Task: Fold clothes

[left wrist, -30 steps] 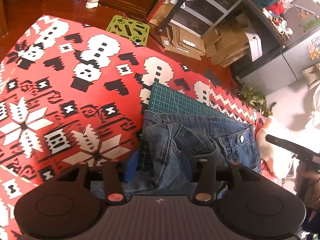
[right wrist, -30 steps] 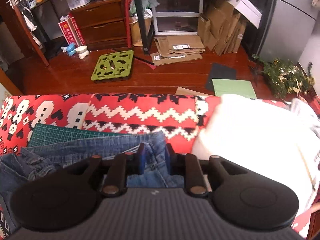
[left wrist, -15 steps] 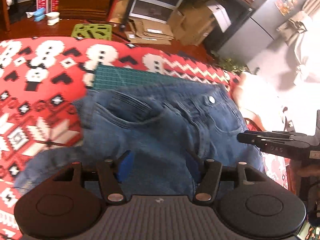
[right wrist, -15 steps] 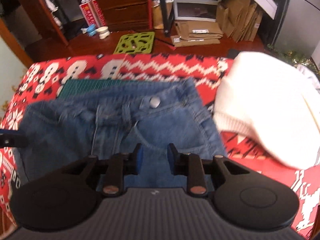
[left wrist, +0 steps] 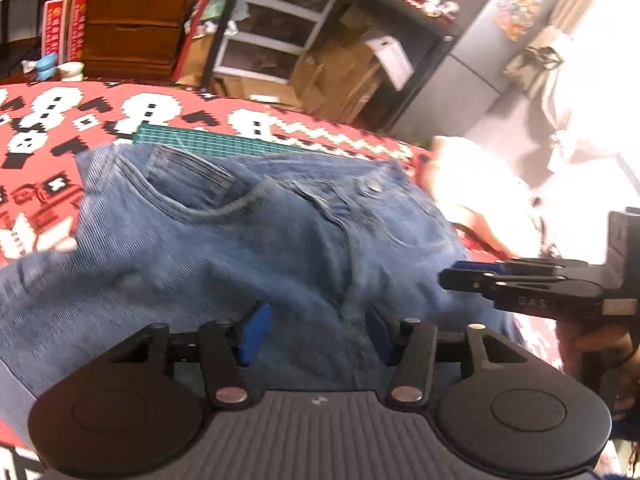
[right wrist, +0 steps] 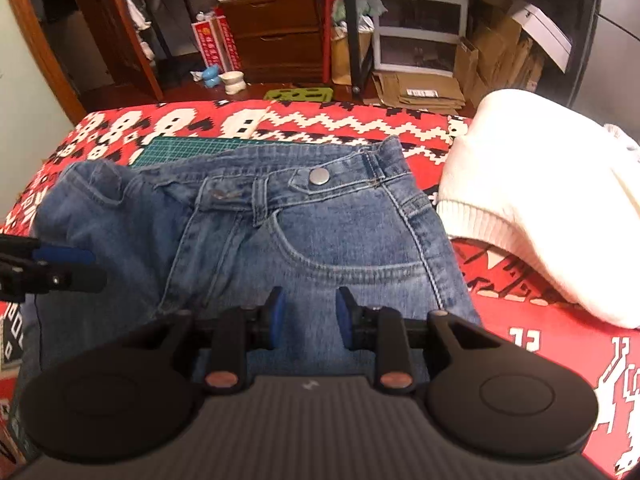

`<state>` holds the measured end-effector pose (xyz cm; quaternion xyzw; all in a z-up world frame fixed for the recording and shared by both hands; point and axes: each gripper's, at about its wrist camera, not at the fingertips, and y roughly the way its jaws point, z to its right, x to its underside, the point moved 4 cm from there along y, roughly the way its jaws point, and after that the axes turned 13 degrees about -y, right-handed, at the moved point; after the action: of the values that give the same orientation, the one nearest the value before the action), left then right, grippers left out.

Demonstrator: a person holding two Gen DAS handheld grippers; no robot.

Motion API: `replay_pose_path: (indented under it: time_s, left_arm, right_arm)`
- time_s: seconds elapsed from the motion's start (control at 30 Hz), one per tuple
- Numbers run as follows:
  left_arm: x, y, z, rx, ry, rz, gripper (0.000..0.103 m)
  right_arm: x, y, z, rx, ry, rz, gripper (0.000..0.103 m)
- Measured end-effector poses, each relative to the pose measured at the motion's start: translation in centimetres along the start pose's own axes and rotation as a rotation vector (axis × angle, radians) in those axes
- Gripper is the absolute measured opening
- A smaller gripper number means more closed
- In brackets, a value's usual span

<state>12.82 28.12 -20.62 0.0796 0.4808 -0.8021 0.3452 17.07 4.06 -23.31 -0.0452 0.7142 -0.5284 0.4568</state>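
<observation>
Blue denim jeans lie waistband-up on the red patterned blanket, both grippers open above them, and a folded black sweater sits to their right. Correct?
Not quite: the sweater is white, not black, as the right wrist view shows. The blue denim jeans do lie on the red patterned blanket, with the left gripper and right gripper open.

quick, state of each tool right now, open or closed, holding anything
Left tool: open, over the jeans, gripping nothing.
Right tool: open, over the jeans, gripping nothing.
</observation>
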Motion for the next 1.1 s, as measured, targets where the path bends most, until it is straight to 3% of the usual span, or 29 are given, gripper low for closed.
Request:
replay_pose_path:
  time_s: [0.2, 0.53, 0.87, 1.03, 1.1]
  left_arm:
    - [4.2, -2.4, 3.2, 0.03, 0.127, 0.033, 0.047]
    - [11.7, -5.0, 7.4, 0.038, 0.279, -0.029, 0.047]
    - [17.2, -5.6, 8.2, -0.135, 0.492, -0.042, 0.046]
    - [17.6, -5.0, 7.1, -0.174, 0.491, -0.065, 0.029]
    - [17.6, -4.7, 6.2, -0.191, 0.478, -0.074, 0.026]
  right_arm:
    - [2.7, -3.2, -0.6, -0.022, 0.003, 0.076, 0.03]
    - [8.1, -10.7, -0.6, 0.016, 0.084, 0.155, 0.03]
    - [13.2, -14.1, -0.7, 0.1, 0.075, 0.14, 0.034]
    - [15.6, -14.2, -0.4, 0.164, 0.046, 0.107, 0.033]
    - [16.3, -13.7, 0.1, 0.187, 0.035, 0.084, 0.033]
